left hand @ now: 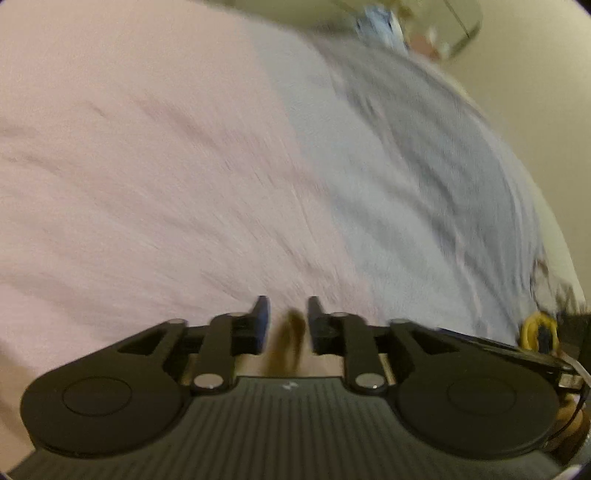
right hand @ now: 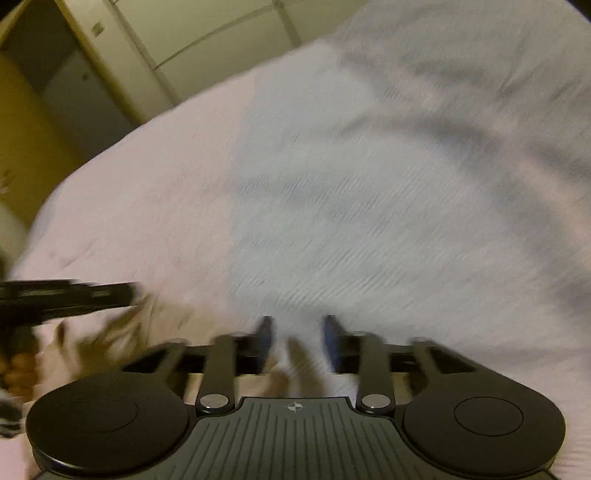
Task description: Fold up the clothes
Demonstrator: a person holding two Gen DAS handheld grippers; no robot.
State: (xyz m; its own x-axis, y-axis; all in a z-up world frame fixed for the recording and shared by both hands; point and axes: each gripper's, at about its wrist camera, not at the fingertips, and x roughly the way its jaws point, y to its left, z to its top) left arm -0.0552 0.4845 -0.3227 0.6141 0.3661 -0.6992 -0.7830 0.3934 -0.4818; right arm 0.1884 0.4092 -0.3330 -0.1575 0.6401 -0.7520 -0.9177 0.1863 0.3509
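Note:
A pale blue garment (left hand: 406,184) lies spread on a pink bed sheet (left hand: 147,147), and both views are blurred. My left gripper (left hand: 287,306) hovers low over the sheet beside the garment's near edge, jaws apart. A brown blurred strip (left hand: 291,339) shows in the gap, and the pads do not press on it. In the right wrist view the garment (right hand: 369,184) fills the middle and right. My right gripper (right hand: 298,325) stands open over its near edge, with pale cloth (right hand: 295,354) below the gap. The left gripper's black body (right hand: 66,295) and a hand (right hand: 18,373) show at the left edge.
Brown-patterned cloth (right hand: 122,332) lies on the pink sheet (right hand: 147,203) by the left gripper. Pale wardrobe doors (right hand: 184,44) and a doorway (right hand: 55,85) stand beyond the bed. Blurred clutter (left hand: 406,29) sits past the far edge. A yellow piece (left hand: 535,328) shows beside the right gripper's body (left hand: 491,345).

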